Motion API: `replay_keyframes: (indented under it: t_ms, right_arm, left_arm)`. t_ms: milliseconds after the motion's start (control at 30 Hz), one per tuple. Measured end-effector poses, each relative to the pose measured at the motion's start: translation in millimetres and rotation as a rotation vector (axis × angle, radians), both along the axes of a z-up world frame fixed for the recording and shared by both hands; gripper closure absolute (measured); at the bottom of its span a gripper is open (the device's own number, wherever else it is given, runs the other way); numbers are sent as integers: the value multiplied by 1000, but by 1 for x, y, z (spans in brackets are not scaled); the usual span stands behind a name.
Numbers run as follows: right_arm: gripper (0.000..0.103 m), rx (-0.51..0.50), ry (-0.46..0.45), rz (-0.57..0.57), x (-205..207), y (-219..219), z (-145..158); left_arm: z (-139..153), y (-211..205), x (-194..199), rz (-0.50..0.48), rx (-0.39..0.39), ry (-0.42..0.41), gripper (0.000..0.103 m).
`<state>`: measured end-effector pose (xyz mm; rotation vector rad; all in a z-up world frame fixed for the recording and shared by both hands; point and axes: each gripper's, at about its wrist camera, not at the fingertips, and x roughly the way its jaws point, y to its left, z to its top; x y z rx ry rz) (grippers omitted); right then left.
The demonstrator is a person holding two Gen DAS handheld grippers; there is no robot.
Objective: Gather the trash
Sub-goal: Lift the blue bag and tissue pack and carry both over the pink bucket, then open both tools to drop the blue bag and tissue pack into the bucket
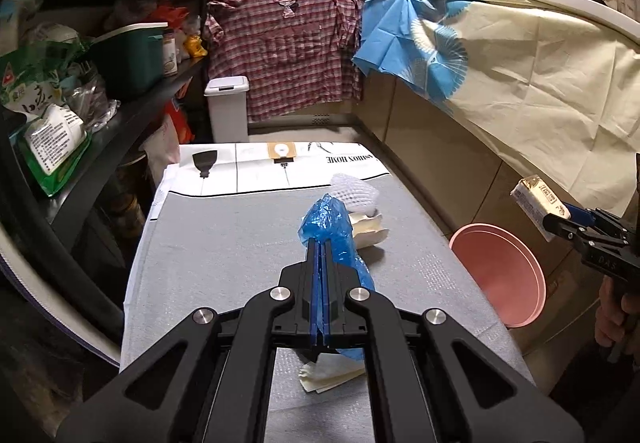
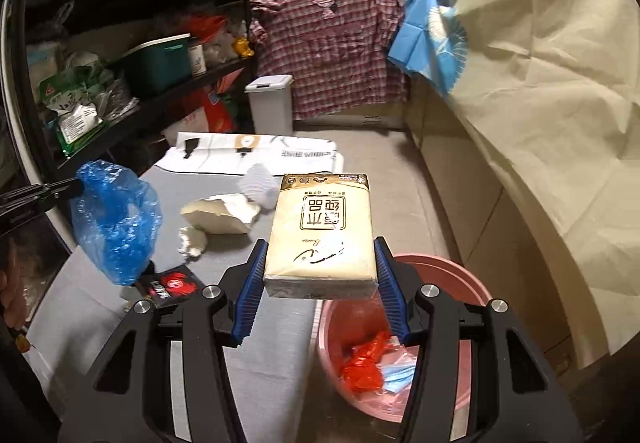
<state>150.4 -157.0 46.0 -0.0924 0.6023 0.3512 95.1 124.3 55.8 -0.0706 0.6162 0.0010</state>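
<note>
My left gripper [image 1: 320,243] is shut on a crumpled blue plastic bag [image 1: 330,221] and holds it above the grey table [image 1: 224,243]; the bag also shows in the right wrist view [image 2: 114,219]. My right gripper [image 2: 320,255] is shut on a cream tissue pack [image 2: 322,231], held over the table's right edge above a pink basin [image 2: 444,275]. The basin holds red plastic [image 2: 362,363] and a blue mask [image 2: 400,373]. The pack also shows in the left wrist view [image 1: 538,203].
On the table lie a white foam net [image 1: 356,191], a torn cream wrapper [image 2: 220,217], a crumpled tissue [image 2: 192,241], a red-and-black packet [image 2: 172,285] and folded paper [image 1: 332,375]. A white bin [image 1: 227,109] stands beyond. Black shelves [image 1: 120,115] run on the left, a draped counter [image 1: 520,91] on the right.
</note>
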Motion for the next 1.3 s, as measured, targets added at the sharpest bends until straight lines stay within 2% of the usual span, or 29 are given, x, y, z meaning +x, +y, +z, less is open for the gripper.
replay_keyframes:
  t_ms: [133, 433, 767, 1000, 1300]
  right_arm:
    - [50, 23, -12, -55, -2, -19, -3]
    - [50, 11, -13, -115, -1, -39, -11]
    - [50, 100, 42, -188, 14, -73, -16]
    - [50, 100, 41, -234, 23, -89, -21]
    - [50, 124, 63, -263, 32, -113, -24]
  left_arm:
    - [0, -7, -2, -11, 18, -15, 102]
    - [-11, -25, 2, -33, 37, 9, 102]
    - [-15, -43, 4, -38, 8, 18, 102]
    - [-11, -85, 13, -85, 21, 17, 102]
    - [-13, -146, 43, -162, 18, 30, 102]
